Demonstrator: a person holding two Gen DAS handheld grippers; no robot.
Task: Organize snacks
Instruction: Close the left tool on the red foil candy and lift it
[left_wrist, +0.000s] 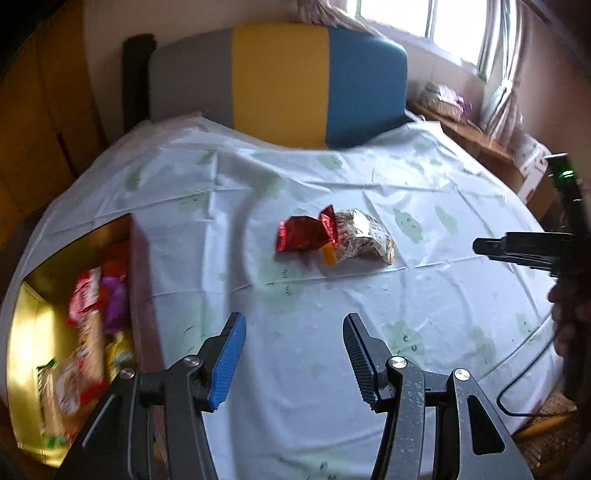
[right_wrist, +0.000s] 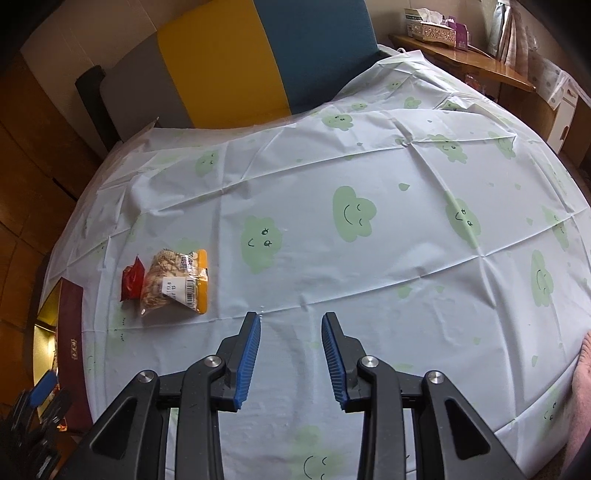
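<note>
Red and clear snack packets (right_wrist: 166, 286) lie ahead-left of the empty, spread right tool (right_wrist: 291, 321).

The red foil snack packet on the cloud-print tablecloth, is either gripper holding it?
No, the red foil snack packet lies free on the cloud-print tablecloth, with both grippers open and away from it.

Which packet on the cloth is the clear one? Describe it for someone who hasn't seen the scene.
On the cloud-print tablecloth, two snack packets lie touching, out from the box of snacks at its edge. The clear packet shows pale beige snacks, an orange edge and a white barcode label. Its neighbour, the red foil packet, is opaque.
</note>
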